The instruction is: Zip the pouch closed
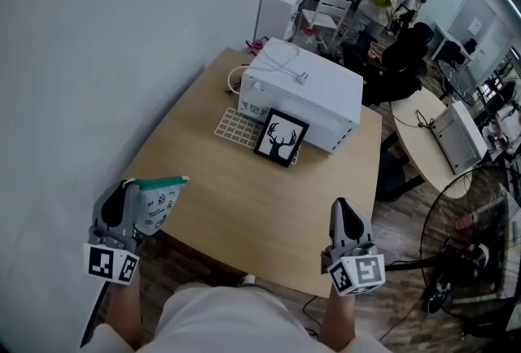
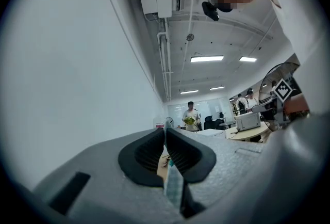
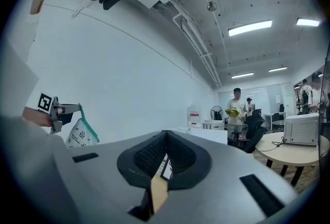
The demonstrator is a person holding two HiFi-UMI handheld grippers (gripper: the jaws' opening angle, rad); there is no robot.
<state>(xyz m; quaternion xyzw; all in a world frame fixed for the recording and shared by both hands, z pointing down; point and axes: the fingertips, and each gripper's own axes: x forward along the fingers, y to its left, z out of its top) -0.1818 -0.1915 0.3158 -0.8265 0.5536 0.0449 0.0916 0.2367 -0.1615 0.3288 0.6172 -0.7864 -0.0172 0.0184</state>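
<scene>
Left gripper (image 1: 130,190) clamped on pouch (image 1: 159,203), just off table's (image 1: 244,201) near-left corner. Zip edge points rightward at right gripper (image 1: 343,213): shut, empty, well apart. Guessing right does the pull.

White wall (image 1: 81,58), wooden table (image 1: 244,197), floor fan (image 1: 476,229), ceiling strip lights (image 2: 206,58)
</scene>
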